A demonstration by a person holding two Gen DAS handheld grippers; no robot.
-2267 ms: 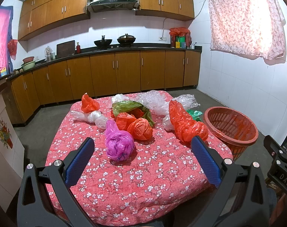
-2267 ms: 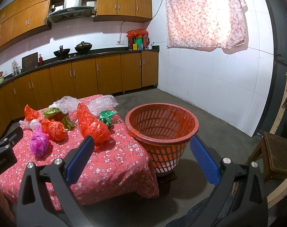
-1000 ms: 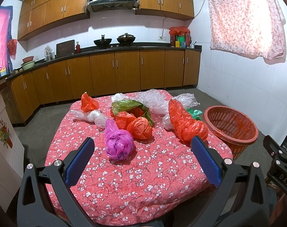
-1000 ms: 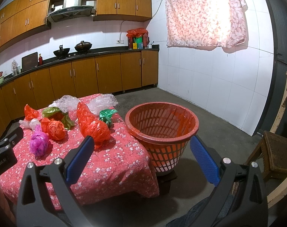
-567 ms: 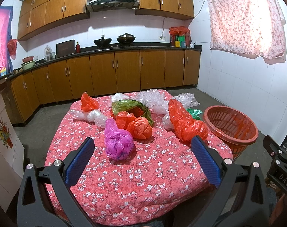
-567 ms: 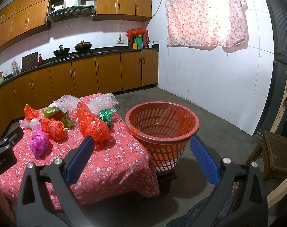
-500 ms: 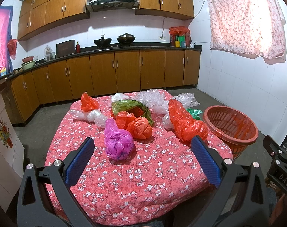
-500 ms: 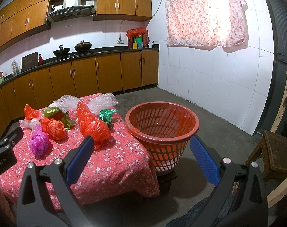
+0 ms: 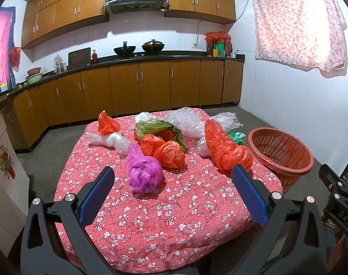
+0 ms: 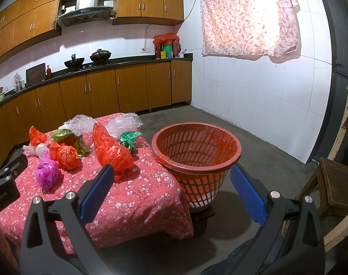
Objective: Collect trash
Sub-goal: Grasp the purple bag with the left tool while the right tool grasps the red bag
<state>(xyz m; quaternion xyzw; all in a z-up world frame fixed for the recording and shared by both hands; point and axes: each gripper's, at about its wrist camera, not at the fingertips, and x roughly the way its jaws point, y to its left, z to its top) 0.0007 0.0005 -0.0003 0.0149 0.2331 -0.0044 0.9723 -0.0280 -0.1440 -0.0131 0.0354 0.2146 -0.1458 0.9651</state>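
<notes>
Both grippers hung wide open and empty; the purple bag [image 9: 144, 174] lay just ahead between the left gripper [image 9: 172, 197] fingers, farther from the right gripper [image 10: 171, 188], which faced the basket [image 10: 196, 151].

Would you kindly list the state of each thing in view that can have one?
left gripper: jaws wide open, holding nothing.
right gripper: jaws wide open, holding nothing.
basket: upright beside the table, lined with red plastic, no trash visible inside.
purple bag: bunched, lying on the tablecloth.
large red bag: crumpled, on the table nearest the basket.
cabinet doors: all shut.
</notes>
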